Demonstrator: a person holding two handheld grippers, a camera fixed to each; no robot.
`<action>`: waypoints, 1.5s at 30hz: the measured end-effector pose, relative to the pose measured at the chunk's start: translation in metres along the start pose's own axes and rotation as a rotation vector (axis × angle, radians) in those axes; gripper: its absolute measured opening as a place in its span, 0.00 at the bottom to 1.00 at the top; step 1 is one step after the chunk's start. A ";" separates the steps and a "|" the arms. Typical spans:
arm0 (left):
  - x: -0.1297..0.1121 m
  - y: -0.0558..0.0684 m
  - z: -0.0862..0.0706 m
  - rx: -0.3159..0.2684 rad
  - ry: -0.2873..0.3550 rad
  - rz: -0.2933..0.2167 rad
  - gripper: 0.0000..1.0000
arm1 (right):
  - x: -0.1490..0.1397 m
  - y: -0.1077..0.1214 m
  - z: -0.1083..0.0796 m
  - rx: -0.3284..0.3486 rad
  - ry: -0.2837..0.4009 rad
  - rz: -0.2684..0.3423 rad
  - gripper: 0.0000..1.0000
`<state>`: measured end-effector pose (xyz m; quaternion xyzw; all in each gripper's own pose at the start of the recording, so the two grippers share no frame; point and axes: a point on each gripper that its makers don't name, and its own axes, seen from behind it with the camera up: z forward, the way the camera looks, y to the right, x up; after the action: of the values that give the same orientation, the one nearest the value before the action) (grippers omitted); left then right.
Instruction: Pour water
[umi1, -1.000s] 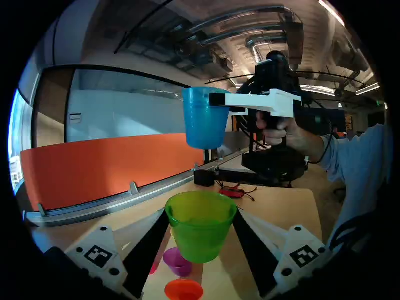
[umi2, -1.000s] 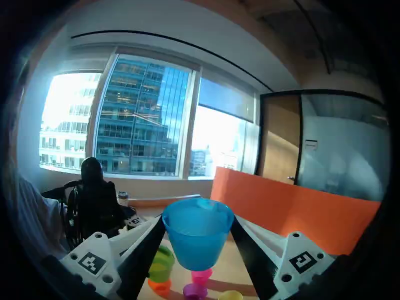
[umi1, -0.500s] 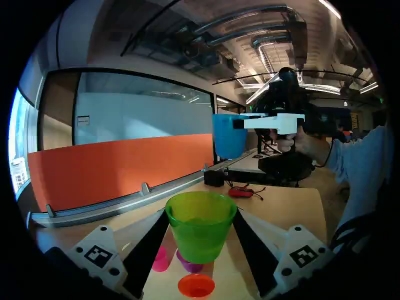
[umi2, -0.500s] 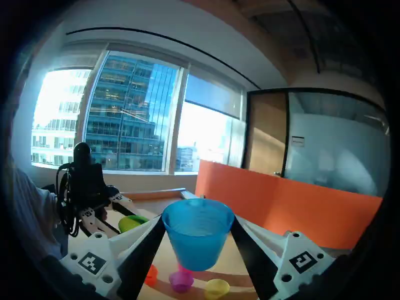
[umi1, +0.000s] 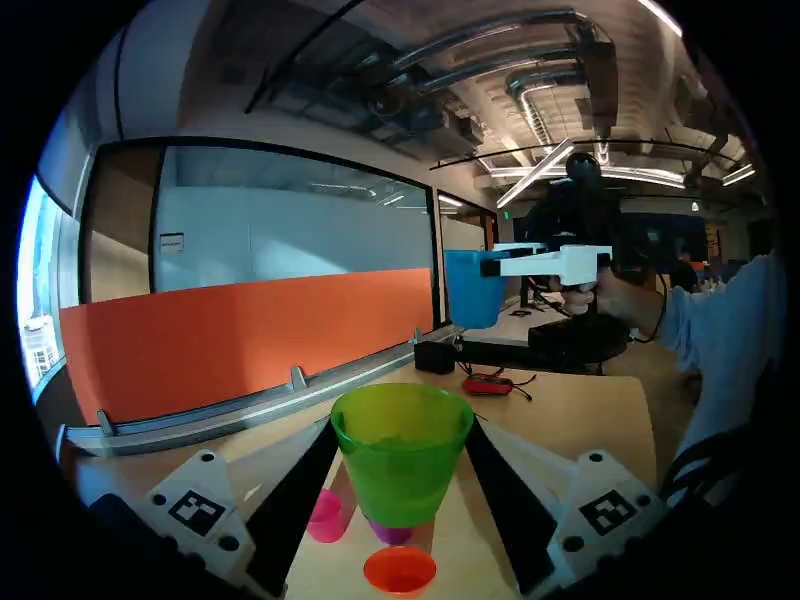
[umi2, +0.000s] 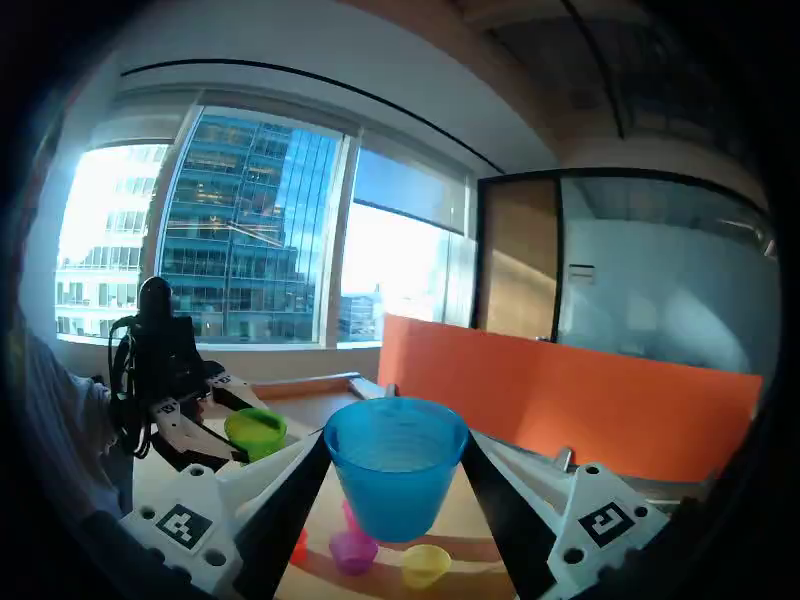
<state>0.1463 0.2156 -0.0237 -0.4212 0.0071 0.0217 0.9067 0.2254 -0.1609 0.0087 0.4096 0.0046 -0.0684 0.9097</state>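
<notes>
A green cup (umi1: 401, 478) is held upright in the left tool (umi1: 402, 448) above the bench (umi1: 565, 410); farther off, a blue cup (umi1: 468, 295) is gripped by the right tool (umi1: 478, 272).

No legible text, number or brand in either view. Small white notice (umi1: 171, 242) on the glass wall: print too small to read. The fingers (umi1: 245, 478) carry square black-and-white coded markers (umi1: 196, 510): pattern only, no characters.
</notes>
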 end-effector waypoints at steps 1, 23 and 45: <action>0.000 0.000 0.000 0.000 -0.001 0.001 0.87 | -0.002 -0.001 0.000 0.002 -0.001 0.002 0.92; -0.017 -0.022 -0.015 0.054 -0.029 -0.007 0.87 | -0.073 -0.020 0.005 0.051 -0.083 0.000 0.92; -0.056 -0.057 -0.045 0.161 -0.074 -0.014 0.87 | -0.134 -0.031 0.009 0.086 -0.180 0.015 0.92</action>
<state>0.0936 0.1420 -0.0076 -0.3460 -0.0277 0.0301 0.9373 0.0881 -0.1713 0.0004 0.4406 -0.0833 -0.0981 0.8884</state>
